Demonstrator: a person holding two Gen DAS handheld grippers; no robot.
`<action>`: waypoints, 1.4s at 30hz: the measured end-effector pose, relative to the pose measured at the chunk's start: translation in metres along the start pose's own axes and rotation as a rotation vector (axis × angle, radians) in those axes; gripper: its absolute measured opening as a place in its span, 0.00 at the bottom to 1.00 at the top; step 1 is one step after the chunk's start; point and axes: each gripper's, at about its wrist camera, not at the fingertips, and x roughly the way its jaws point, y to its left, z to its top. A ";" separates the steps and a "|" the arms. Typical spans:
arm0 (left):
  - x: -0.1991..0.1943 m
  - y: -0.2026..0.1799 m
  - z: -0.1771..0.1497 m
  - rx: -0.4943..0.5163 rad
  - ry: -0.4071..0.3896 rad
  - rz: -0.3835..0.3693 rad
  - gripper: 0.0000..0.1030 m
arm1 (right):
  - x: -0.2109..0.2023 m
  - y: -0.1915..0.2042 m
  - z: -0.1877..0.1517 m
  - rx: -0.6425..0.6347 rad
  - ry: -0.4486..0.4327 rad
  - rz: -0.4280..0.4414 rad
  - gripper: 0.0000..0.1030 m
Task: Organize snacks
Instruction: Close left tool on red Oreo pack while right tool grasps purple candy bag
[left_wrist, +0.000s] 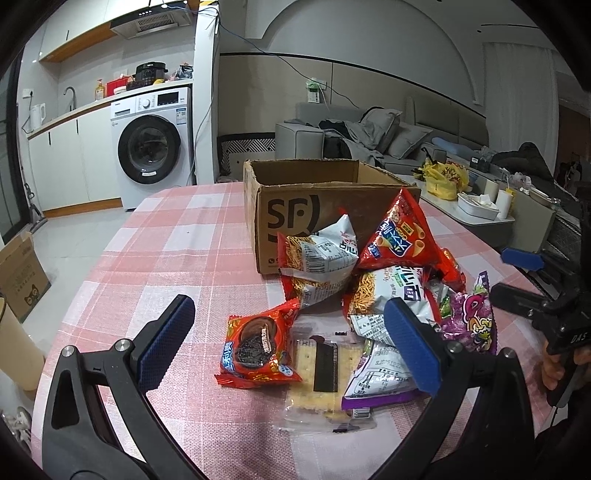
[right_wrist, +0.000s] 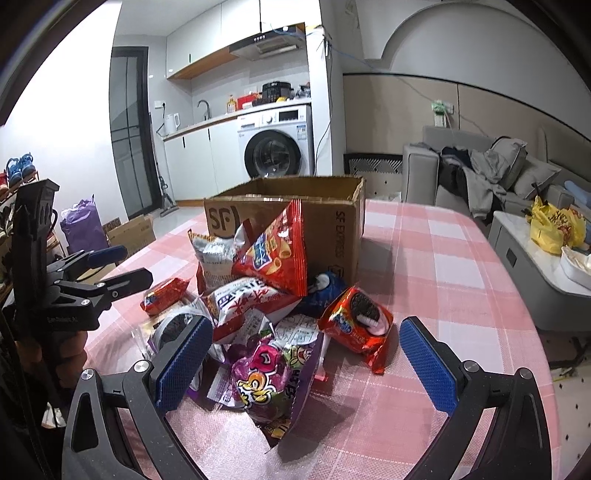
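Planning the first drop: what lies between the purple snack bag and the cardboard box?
In the right wrist view, red and white snack packets lie piled between the purple bag and the cardboard box.

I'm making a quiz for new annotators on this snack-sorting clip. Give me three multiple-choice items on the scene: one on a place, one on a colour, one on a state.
1. Where is the snack pile?
A. inside the box
B. on the table, in front of the box
C. on the floor

2. What colour is the tablecloth?
A. pink and white check
B. plain green
C. blue stripes

3. How stand the jaws of the left gripper?
A. shut on a packet
B. shut, empty
C. open, empty

Key: 1 B, the packets lie on the cloth against the front of the box. 2 A, pink and white squares show in both views. 3 C, the blue pads are wide apart with nothing between them.
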 end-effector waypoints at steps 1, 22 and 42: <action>0.001 0.000 0.000 0.008 0.008 0.004 0.99 | 0.002 -0.001 0.000 0.004 0.011 0.001 1.00; 0.053 0.043 -0.003 -0.052 0.221 0.084 0.99 | 0.032 0.006 -0.008 0.037 0.210 0.095 0.85; 0.088 0.045 -0.011 -0.072 0.317 -0.037 0.40 | 0.039 0.005 -0.014 0.051 0.251 0.148 0.49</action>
